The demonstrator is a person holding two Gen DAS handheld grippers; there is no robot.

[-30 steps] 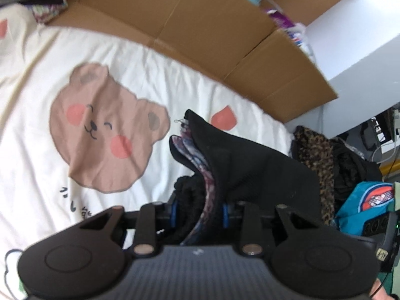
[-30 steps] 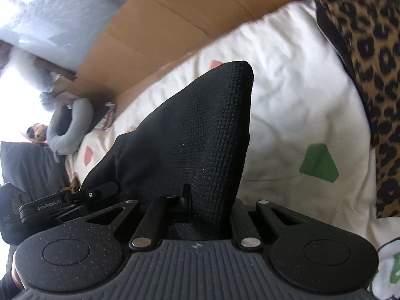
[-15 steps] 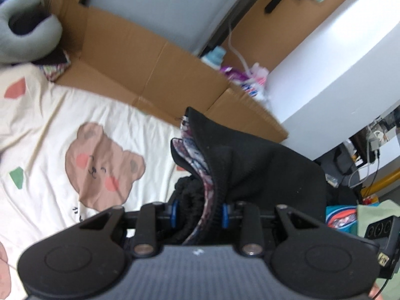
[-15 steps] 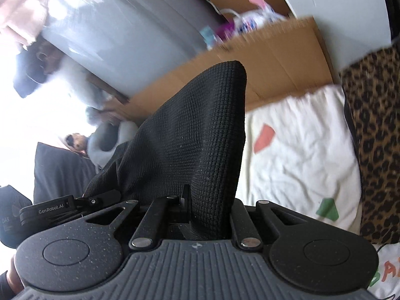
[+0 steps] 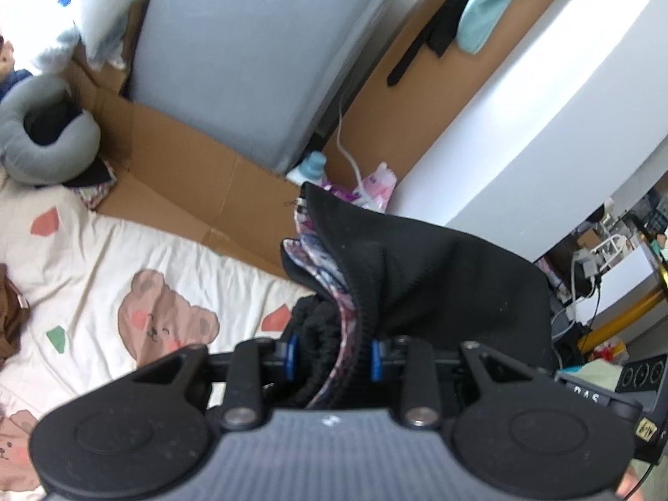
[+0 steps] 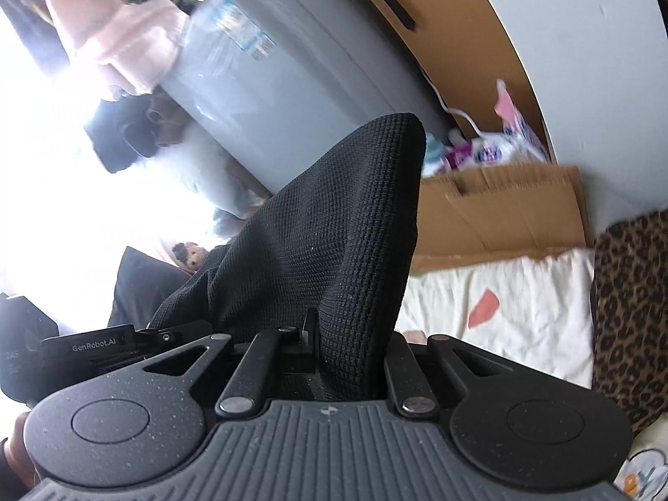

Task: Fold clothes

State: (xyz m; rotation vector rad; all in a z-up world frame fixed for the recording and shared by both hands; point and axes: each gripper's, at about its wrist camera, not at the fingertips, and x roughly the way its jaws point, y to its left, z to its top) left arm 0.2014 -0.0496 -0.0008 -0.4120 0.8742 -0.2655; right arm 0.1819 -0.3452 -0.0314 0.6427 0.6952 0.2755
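Through the left wrist camera, my left gripper stays clamped, part-open, on a thick bunch of the black garment with its patterned lining; the bear-print sheet now sits far lower than a second ago (so the cloth is airborne). Through the right wrist camera, my right gripper, almost fully closed, pinches a black knit corner, likewise risen. I judge we're lifting to shake it flat before folding.

A cluttered home bedroom: bear-print bedsheet, neck pillow, cardboard boxes.
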